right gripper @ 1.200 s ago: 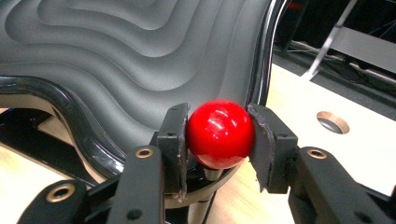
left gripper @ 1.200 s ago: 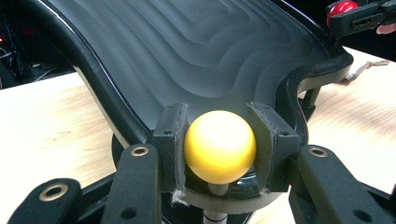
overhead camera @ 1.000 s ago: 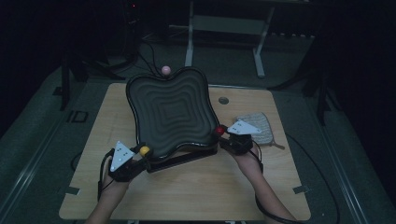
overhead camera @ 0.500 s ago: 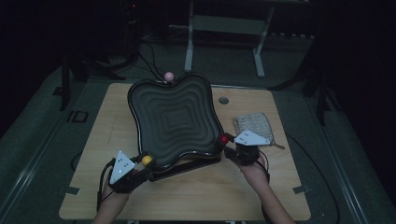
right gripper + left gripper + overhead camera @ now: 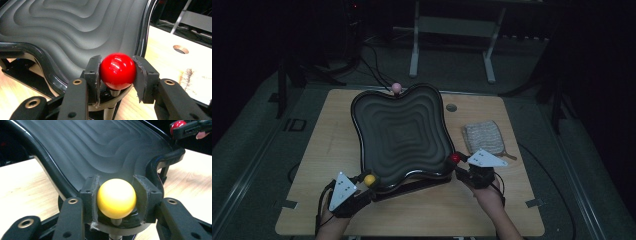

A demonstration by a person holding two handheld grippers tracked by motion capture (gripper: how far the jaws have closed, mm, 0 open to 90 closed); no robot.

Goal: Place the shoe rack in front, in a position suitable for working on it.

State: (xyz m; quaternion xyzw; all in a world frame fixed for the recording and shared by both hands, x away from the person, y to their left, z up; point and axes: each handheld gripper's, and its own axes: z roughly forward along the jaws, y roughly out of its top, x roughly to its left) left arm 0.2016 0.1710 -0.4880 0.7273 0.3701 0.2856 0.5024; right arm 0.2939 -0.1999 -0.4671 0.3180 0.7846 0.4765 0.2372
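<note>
High view first: I have the black wavy tray [image 5: 399,132] in the middle of the table [image 5: 492,210], tipped so its far edge stands higher than the near one. My left tongs [image 5: 364,184] sit at about seven o'clock of the tray and my right tongs [image 5: 460,165] at about four o'clock. A pink ball [image 5: 396,87] tops the tray's far edge at twelve o'clock. A grey woven pouch [image 5: 482,137] lies on the table at three o'clock of the tray, just beyond my right hand [image 5: 488,195].

Left gripper view shows my tongs closed most of the way around the yellow ball [image 5: 116,198], a pad against each side of it, the ball standing on a short post at the tray's near corner. Right gripper view shows the same on the other corner: the tongs pinch the red ball [image 5: 118,70], the left pad pressed on it and the right pad touching its edge.

Against the picture from half a second ago, the tray has turned a little more clockwise: my left tongs have come nearer to me, toward six o'clock, and the pink ball has slid slightly right along the far edge. My grip on both balls is unchanged, and the pouch has not moved.
</note>
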